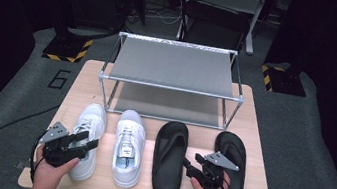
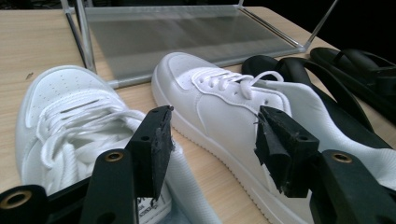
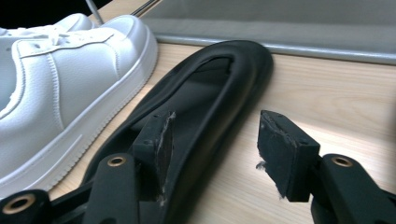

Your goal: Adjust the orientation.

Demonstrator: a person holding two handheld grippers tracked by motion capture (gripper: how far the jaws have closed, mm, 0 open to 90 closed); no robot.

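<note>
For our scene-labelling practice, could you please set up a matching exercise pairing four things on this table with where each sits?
Things:
1. left white sneaker
2. right black slipper
3. metal shoe rack
4. left black slipper

Places:
A. at the far side of the table, both shelves bare
B. under the left gripper, at the row's left end
C. between a white sneaker and the right gripper
D. at the row's right end

Pairs: 1-B, 2-D, 3-A, 4-C

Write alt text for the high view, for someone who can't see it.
Two hand-held grippers, left gripper and right gripper, both open, hover over two white sneakers and two black sandals lined up on a wooden table, before an empty two-tier shoe rack.
</note>
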